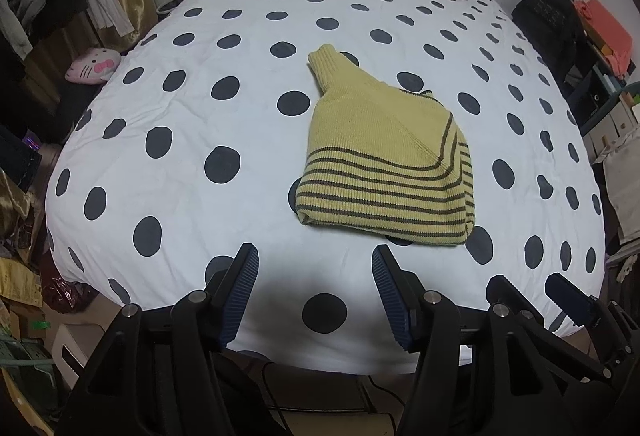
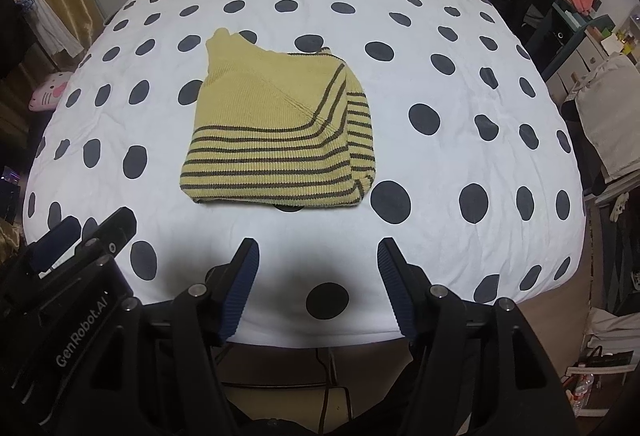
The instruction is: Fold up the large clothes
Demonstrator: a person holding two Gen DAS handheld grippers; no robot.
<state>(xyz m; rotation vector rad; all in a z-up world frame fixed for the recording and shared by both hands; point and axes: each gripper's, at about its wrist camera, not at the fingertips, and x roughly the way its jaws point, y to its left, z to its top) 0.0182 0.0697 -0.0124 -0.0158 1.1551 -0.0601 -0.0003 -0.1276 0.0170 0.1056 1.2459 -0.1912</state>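
Yellow striped sweater (image 1: 384, 171) lies folded compact mid-bed (image 1: 180, 115), one ribbed end poking out, likely needing a last tuck. Left gripper (image 1: 314, 296) and right gripper (image 2: 318, 292) hover at the near edge, jaws spread, empty, apparently backed off.

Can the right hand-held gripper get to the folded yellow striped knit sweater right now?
Probably yes: the right hand-held gripper is open, and only bare polka-dot bedspread lies between it and the folded yellow striped knit sweater.
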